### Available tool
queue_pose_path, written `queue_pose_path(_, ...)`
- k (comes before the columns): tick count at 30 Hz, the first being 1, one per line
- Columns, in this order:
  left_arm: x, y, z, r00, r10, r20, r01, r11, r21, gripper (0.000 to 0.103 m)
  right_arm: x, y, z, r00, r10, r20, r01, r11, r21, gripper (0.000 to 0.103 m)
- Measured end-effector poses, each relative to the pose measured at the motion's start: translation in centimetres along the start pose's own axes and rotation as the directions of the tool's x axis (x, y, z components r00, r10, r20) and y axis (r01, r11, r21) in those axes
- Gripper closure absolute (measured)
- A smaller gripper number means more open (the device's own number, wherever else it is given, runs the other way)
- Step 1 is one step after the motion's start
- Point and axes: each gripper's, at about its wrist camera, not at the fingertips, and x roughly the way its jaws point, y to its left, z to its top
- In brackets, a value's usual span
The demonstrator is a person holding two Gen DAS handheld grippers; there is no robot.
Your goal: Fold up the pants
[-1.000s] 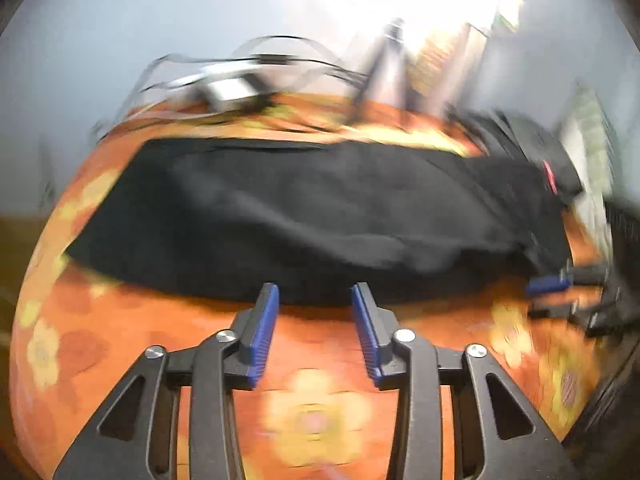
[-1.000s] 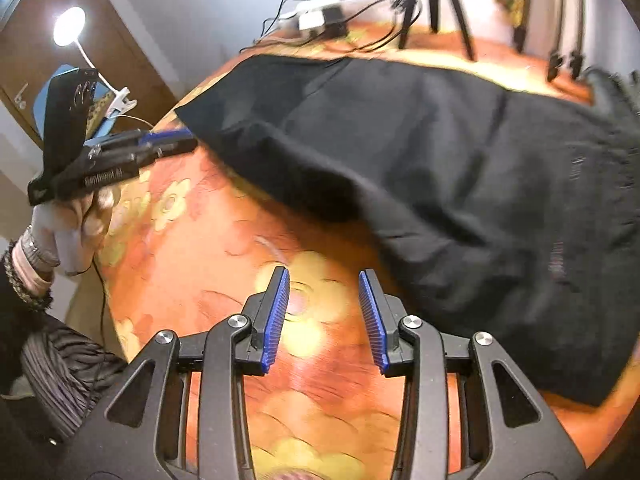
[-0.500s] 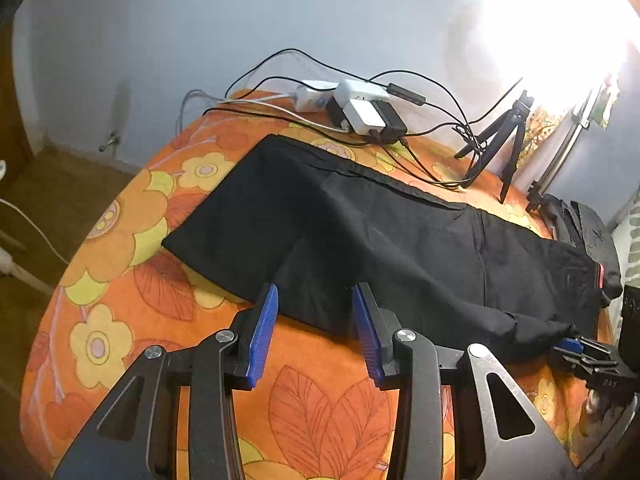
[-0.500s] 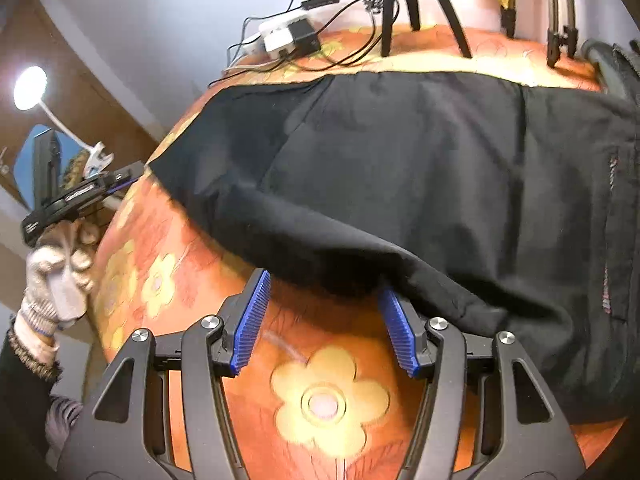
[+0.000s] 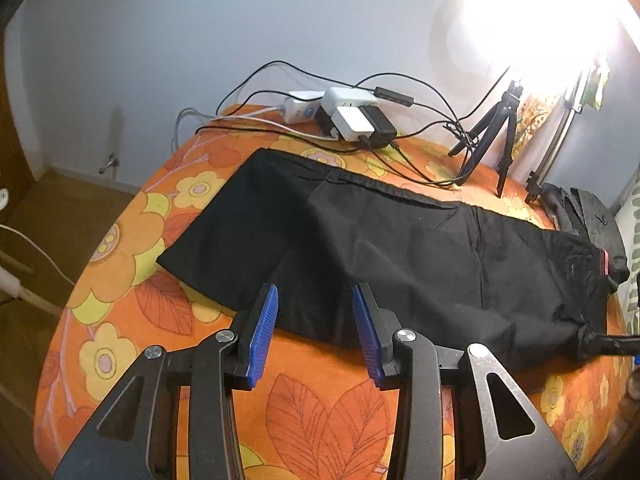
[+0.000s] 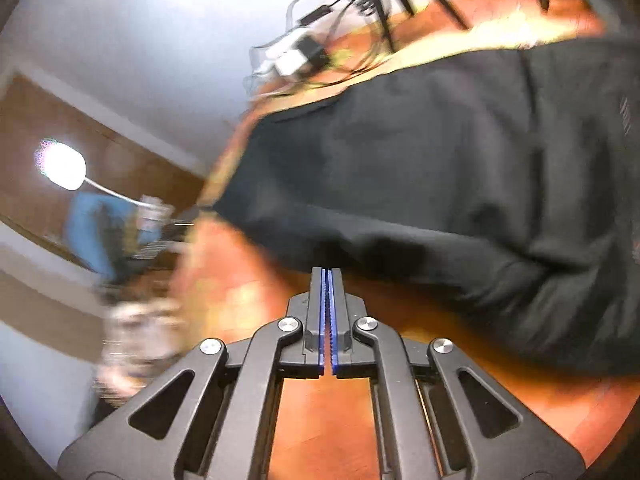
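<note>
Black pants [image 5: 380,248] lie spread lengthwise on an orange flowered cloth [image 5: 320,408]; legs point left, waistband at the right. My left gripper [image 5: 314,320] is open, its blue pads just above the near edge of the pants' leg. My right gripper [image 6: 328,280] is shut, its tips at the near edge of the pants [image 6: 440,168]; that view is blurred, and no cloth shows between the pads. In the left wrist view the right gripper's tip [image 5: 600,342] touches the bunched waistband corner.
A white power strip with adapters and tangled cables [image 5: 352,120] sits at the far edge. A small black tripod [image 5: 492,136] and a metal stand [image 5: 552,160] stand at the back right. A bright lamp [image 5: 540,12] glares above. A dark garment [image 5: 592,216] lies far right.
My right gripper has closed from wide open to shut at the near edge of the pants and its view has swung. My left gripper stays open and has edged closer to the leg.
</note>
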Motion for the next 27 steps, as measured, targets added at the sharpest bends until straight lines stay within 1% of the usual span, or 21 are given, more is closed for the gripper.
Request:
queue_pose_path(1, -0.1, -0.1, 0.1, 1.0, -0.005, 0.003, 0.005, 1.0, -0.002, 0.066, -0.3, 0.2, -0.3, 1.0, 0.023, -0.007, -0.023, 1.0, 0.011, 0.101)
queue_pose_path(3, -0.2, -0.7, 0.2, 1.0, -0.025, 0.002, 0.025, 1.0, -0.002, 0.066, -0.6, 0.8, -0.8, 1.0, -0.002, -0.014, 0.001, 1.0, -0.019, 0.101)
queue_pose_path(6, -0.3, -2.7, 0.1, 0.997, -0.074, -0.006, 0.074, 0.997, 0.037, 0.066, -1.7, 0.9, -1.2, 0.991, -0.133, 0.026, 0.135, 0.986, -0.092, 0.101)
queue_pose_path(7, -0.4, -3.6, 0.1, 0.996, -0.088, -0.007, 0.088, 0.994, 0.057, 0.066, -2.2, 0.5, -1.1, 0.986, -0.16, 0.036, 0.163, 0.982, -0.1, 0.101)
queue_pose_path(8, -0.4, -4.8, 0.1, 0.994, -0.109, -0.013, 0.11, 0.99, 0.087, 0.066, -3.0, 0.0, -1.1, 0.981, -0.187, 0.054, 0.191, 0.977, -0.095, 0.097)
queue_pose_path(10, -0.6, -6.8, -0.2, 0.988, -0.153, -0.023, 0.154, 0.979, 0.134, 0.066, -5.1, -1.6, -1.2, 0.962, -0.252, 0.108, 0.26, 0.963, -0.064, 0.082)
queue_pose_path(11, -0.8, -8.2, -0.4, 0.983, -0.181, -0.031, 0.184, 0.97, 0.162, 0.066, -6.3, -2.2, -1.3, 0.949, -0.285, 0.137, 0.293, 0.955, -0.047, 0.065)
queue_pose_path(12, -0.9, -9.3, -0.5, 0.978, -0.204, -0.039, 0.208, 0.961, 0.182, 0.066, -7.6, -3.0, -1.4, 0.932, -0.319, 0.172, 0.328, 0.944, -0.025, 0.054)
queue_pose_path(14, -0.9, -11.5, -0.9, 0.968, -0.243, -0.056, 0.249, 0.943, 0.221, 0.066, -10.3, -4.6, -1.8, 0.882, -0.404, 0.242, 0.412, 0.911, 0.018, 0.053)
queue_pose_path(16, -0.9, -14.2, -1.4, 0.954, -0.288, -0.08, 0.299, 0.917, 0.264, 0.066, -12.7, -5.8, -2.0, 0.832, -0.478, 0.282, 0.487, 0.872, 0.043, 0.053)
queue_pose_path(17, -0.9, -15.3, -1.6, 0.949, -0.304, -0.085, 0.315, 0.908, 0.276, 0.066, -13.7, -6.6, -2.2, 0.81, -0.507, 0.294, 0.514, 0.856, 0.059, 0.051)
queue_pose_path(18, -0.8, -16.9, -1.8, 0.941, -0.324, -0.102, 0.339, 0.892, 0.298, 0.066, -14.7, -7.6, -2.4, 0.796, -0.527, 0.299, 0.53, 0.845, 0.079, 0.05)
queue_pose_path(19, -0.6, -18.0, -2.1, 0.935, -0.336, -0.112, 0.354, 0.881, 0.313, 0.066, -15.5, -8.7, -2.5, 0.788, -0.539, 0.297, 0.535, 0.839, 0.101, 0.049)
queue_pose_path(21, -0.2, -20.4, -2.5, 0.923, -0.356, -0.143, 0.384, 0.854, 0.351, 0.066, -16.7, -10.7, -2.7, 0.781, -0.554, 0.288, 0.538, 0.831, 0.14, 0.049)
queue_pose_path(22, 0.0, -21.5, -2.9, 0.92, -0.359, -0.157, 0.392, 0.842, 0.37, 0.066, -16.9, -11.4, -2.7, 0.783, -0.556, 0.28, 0.536, 0.831, 0.15, 0.049)
queue_pose_path(24, 0.7, -23.3, -3.5, 0.916, -0.355, -0.185, 0.4, 0.823, 0.403, 0.066, -16.8, -13.1, -2.3, 0.805, -0.537, 0.251, 0.509, 0.844, 0.172, 0.049)
queue_pose_path(25, 1.2, -24.1, -3.8, 0.915, -0.349, -0.2, 0.402, 0.816, 0.415, 0.066, -16.7, -13.7, -2.2, 0.809, -0.537, 0.24, 0.508, 0.843, 0.175, 0.049)
queue_pose_path(26, 1.7, -24.7, -4.2, 0.914, -0.345, -0.214, 0.405, 0.811, 0.422, 0.066, -16.6, -14.1, -2.1, 0.808, -0.541, 0.232, 0.512, 0.841, 0.175, 0.049)
queue_pose_path(27, 2.1, -25.0, -4.5, 0.912, -0.342, -0.228, 0.409, 0.808, 0.424, 0.066, -16.3, -14.6, -1.6, 0.8, -0.557, 0.224, 0.528, 0.831, 0.176, 0.049)
